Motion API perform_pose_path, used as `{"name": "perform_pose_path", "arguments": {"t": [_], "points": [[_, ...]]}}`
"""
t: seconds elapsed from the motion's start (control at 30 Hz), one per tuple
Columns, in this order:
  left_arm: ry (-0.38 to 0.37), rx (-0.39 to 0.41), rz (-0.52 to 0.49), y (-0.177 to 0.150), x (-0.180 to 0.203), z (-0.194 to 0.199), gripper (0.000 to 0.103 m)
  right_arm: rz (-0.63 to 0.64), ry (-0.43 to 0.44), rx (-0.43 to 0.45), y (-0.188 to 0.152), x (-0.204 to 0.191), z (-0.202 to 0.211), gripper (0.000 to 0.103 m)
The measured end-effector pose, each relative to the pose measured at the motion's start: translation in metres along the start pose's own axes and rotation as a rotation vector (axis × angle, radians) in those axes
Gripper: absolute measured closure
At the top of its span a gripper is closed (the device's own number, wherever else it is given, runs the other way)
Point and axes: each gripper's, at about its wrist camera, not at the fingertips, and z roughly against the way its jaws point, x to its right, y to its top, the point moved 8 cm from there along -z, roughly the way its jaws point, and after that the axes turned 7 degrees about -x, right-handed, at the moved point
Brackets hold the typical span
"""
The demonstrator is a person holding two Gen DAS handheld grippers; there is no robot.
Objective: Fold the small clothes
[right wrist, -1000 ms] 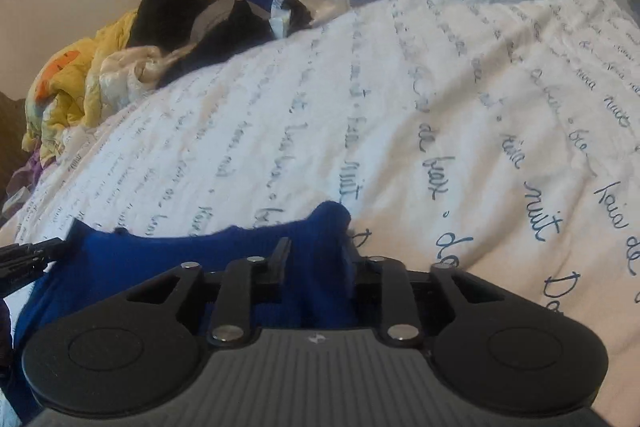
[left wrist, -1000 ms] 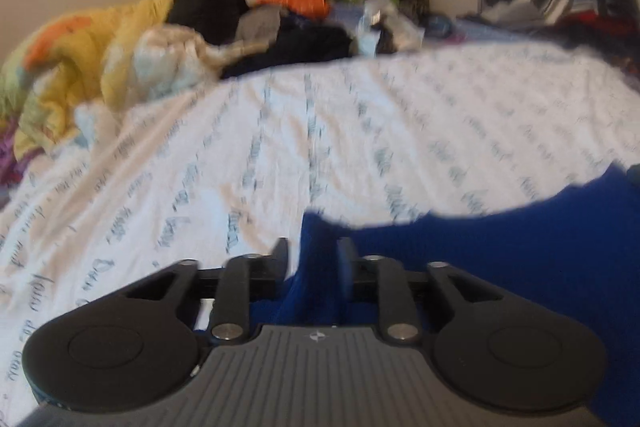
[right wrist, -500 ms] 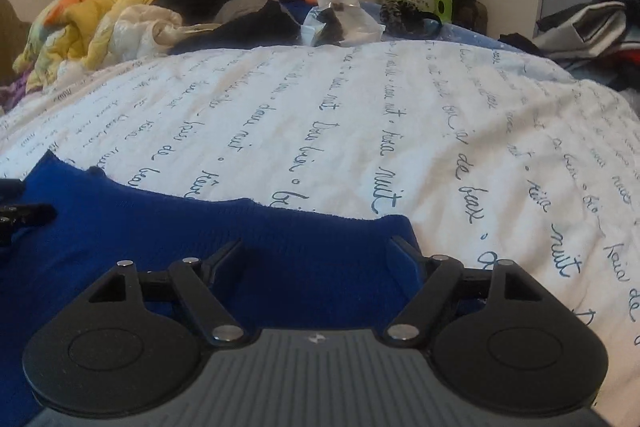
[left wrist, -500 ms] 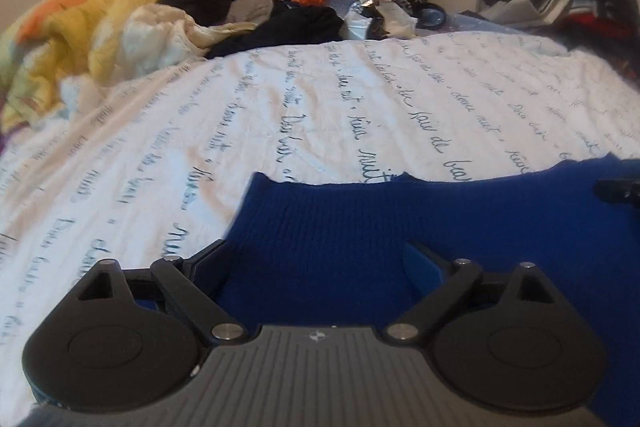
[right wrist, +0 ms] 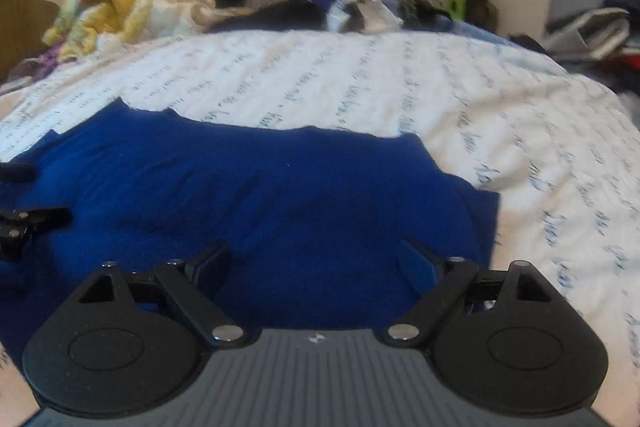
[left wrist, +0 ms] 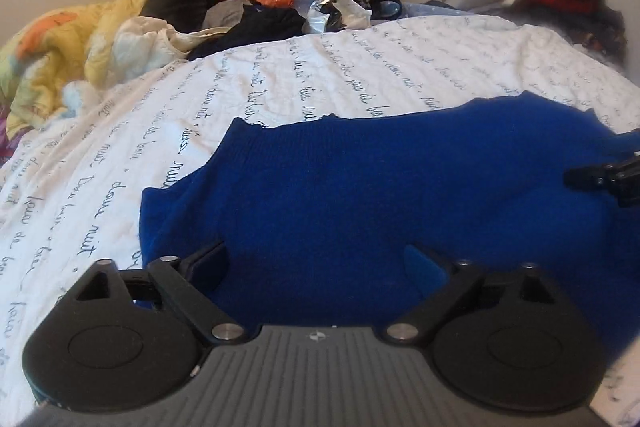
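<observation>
the blue knit garment lies spread flat on the bed, on its white cover with the handwritten print, its far edge running roughly left to right and its near part passing under both cameras. the left tongs hover over the left near part of the cloth with the jaws wide apart and nothing between them; the right tongs do the same over the right near part, jaws apart too, empty. each tool's tip shows at the edge of the other's view, so the two sit side by side over one garment, near one another.

this spacing makes sense for folding: one tool at each side lets the cloth be lifted evenly, so a fold line falls straight. judging by how it lies, the garment has been laid out smooth and the fold itself is not yet made. the next move probably calls for pinching the near corners or the side edges.

the knit looks thick and soft, so a shallow pinch may slip. the heap of bedding and clothes at the far left is well apart and out of the way.
</observation>
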Motion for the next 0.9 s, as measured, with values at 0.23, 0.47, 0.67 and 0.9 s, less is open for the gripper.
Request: {"name": "perform_pose_path", "arguments": {"t": [0.23, 0.47, 0.67, 0.9], "points": [[-0.010, 0.030, 0.052, -0.029, 0.011, 0.006, 0.000, 0.036, 0.029, 0.045, -0.039, -0.025, 0.034, 0.000], [-0.002, 0.027, 0.087, -0.030, 0.012, 0.007, 0.000, 0.004, -0.028, 0.003, -0.044, -0.027, 0.043, 0.000], [-0.011, 0.026, 0.090, -0.031, 0.013, 0.007, 0.000, -0.012, -0.022, 0.048, -0.046, -0.027, 0.045, 0.000], [-0.006, 0.022, 0.098, -0.033, 0.015, 0.016, 0.005, -0.019, -0.019, 0.049, -0.046, -0.027, 0.047, 0.000]]}}
